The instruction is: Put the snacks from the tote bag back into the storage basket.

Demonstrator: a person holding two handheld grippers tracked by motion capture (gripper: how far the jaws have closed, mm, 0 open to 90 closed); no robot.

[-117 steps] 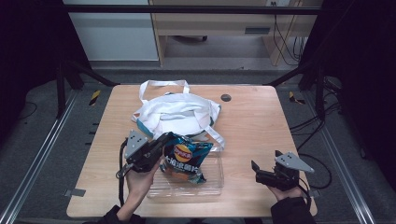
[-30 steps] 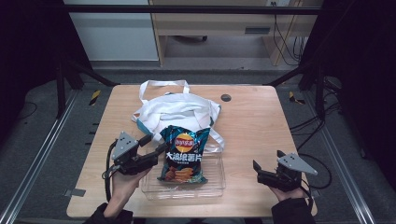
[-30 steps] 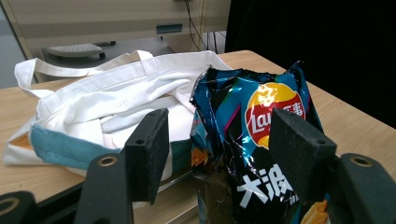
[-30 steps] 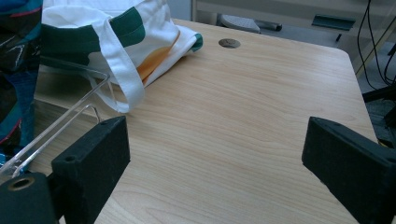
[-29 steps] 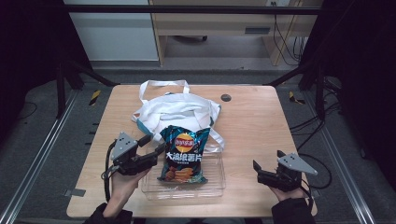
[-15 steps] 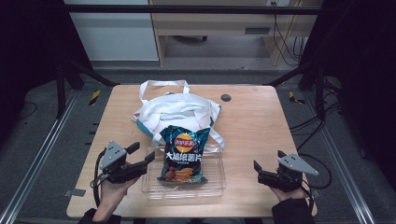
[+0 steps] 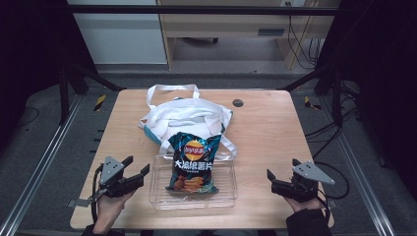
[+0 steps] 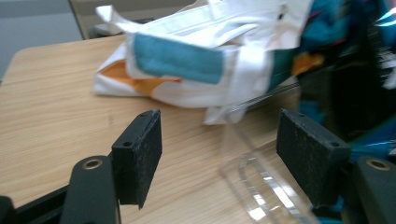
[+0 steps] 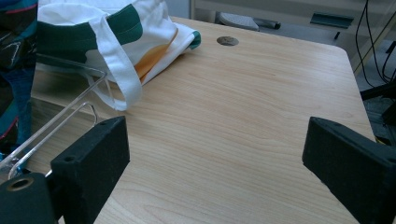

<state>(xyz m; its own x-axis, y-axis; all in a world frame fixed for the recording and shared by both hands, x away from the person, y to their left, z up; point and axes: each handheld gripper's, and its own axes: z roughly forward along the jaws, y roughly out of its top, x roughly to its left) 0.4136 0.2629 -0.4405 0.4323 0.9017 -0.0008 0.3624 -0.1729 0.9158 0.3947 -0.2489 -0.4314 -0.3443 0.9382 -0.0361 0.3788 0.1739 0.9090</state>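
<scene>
A lab or test room w/ a recording rig is shown. A small wooden table point(image 7: 275, 128) is boxed in by a black metal frame point(image 7: 206, 10) on grey carpet. Loose cables point(image 7: 300, 44) and a desk point(image 7: 236, 24) are seen behind, lit from above, dark at sides.

Chip bag point(image 7: 193, 162) in tray point(image 7: 160, 197), before tote point(image 7: 184, 117)
</scene>
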